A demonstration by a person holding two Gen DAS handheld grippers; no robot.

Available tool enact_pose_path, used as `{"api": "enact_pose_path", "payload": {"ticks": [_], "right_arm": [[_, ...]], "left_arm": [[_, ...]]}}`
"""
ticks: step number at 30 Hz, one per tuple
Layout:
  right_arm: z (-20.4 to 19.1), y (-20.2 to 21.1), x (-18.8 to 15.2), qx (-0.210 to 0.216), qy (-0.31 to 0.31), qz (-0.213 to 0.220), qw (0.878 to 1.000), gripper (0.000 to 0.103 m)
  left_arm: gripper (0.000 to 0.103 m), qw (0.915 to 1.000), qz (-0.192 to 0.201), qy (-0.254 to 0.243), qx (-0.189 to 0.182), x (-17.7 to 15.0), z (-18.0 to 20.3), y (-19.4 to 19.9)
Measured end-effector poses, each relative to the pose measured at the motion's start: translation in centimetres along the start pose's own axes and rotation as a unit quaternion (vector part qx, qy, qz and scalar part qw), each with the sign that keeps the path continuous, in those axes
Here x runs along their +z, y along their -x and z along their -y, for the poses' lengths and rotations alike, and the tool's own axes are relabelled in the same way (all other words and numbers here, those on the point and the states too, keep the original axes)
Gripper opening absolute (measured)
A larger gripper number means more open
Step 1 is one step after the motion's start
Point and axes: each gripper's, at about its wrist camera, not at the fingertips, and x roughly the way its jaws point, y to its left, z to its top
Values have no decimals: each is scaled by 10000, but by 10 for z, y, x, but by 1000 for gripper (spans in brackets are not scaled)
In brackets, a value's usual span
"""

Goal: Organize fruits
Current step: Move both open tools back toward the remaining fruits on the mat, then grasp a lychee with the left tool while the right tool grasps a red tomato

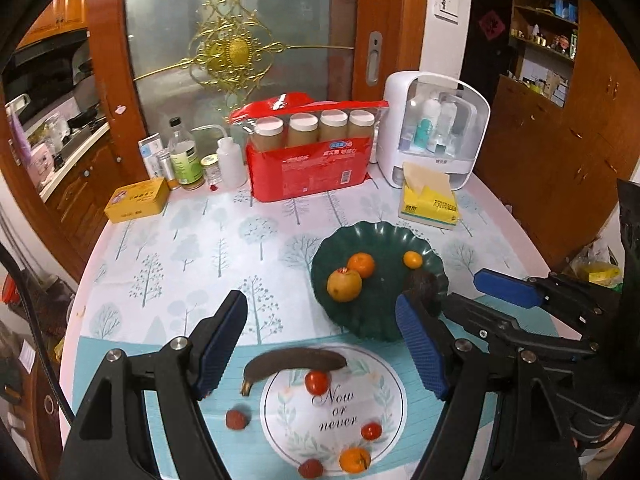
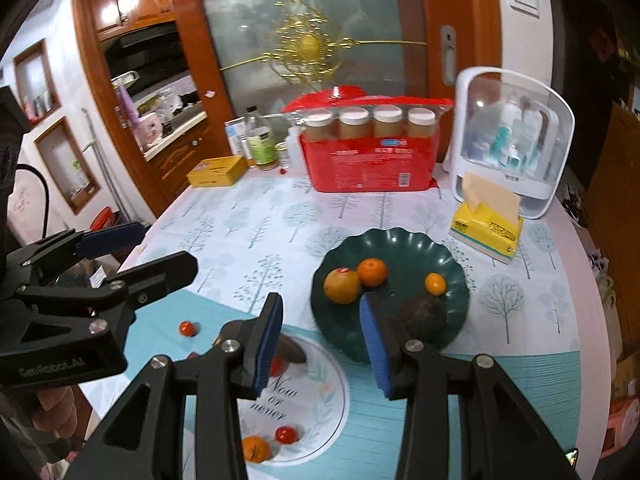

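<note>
The left gripper (image 1: 320, 344) is hovering over the near part of the table (image 1: 168, 240), its blue-padded fingers spread wide and holding nothing. Between them, an overripe, nearly black banana (image 1: 294, 362) is lying on the tablecloth at the far rim of a round "Now or never" placemat (image 1: 334, 404). A cherry tomato (image 1: 317, 382) is sitting just beside the banana on the mat. A second tomato (image 1: 371, 431) and a mandarin (image 1: 355, 459) are lying nearer on the mat, 1 reddish lychee-like fruit (image 1: 237, 419) is resting left of it, and another (image 1: 311, 468) is at its near edge.

The right gripper (image 2: 322, 340) is hanging just in front of the dark green scalloped plate (image 2: 400, 240), its jaws also parted and empty. The plate is holding 4 fruits: a yellow-orange pear-like fruit (image 2: 342, 286) touching an orange mandarin (image 2: 372, 272), a small kumquat (image 2: 435, 283) apart to the right, and a dark avocado (image 2: 423, 316) at the plate's near side.

Along the far edge are standing a red pack of 4 jars (image 1: 308, 148), a white cosmetics case (image 1: 434, 128), a yellow tissue pack (image 1: 430, 200) and a yellow tin (image 1: 138, 200).
</note>
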Motion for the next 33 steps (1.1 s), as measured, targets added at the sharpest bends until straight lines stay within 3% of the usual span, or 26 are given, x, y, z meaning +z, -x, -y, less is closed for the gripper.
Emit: {"api": "enact_pose_path", "payload": {"ticks": [12, 21, 29, 33], "right_arm": [[-25, 1, -54, 246, 245, -265, 9990, 41], [-35, -39, -113, 298, 319, -922, 9948, 41], [-34, -80, -151, 369, 108, -1425, 9890, 41], [-35, -94, -158, 403, 79, -1528, 9874, 41]], "left_arm": [[76, 9981, -457, 421, -26, -72, -19, -3], [76, 9892, -1189, 847, 150, -147, -46, -48], [73, 9839, -1622, 750, 52, -193, -46, -79], [66, 9807, -1814, 725, -78, -209, -42, -93]]}}
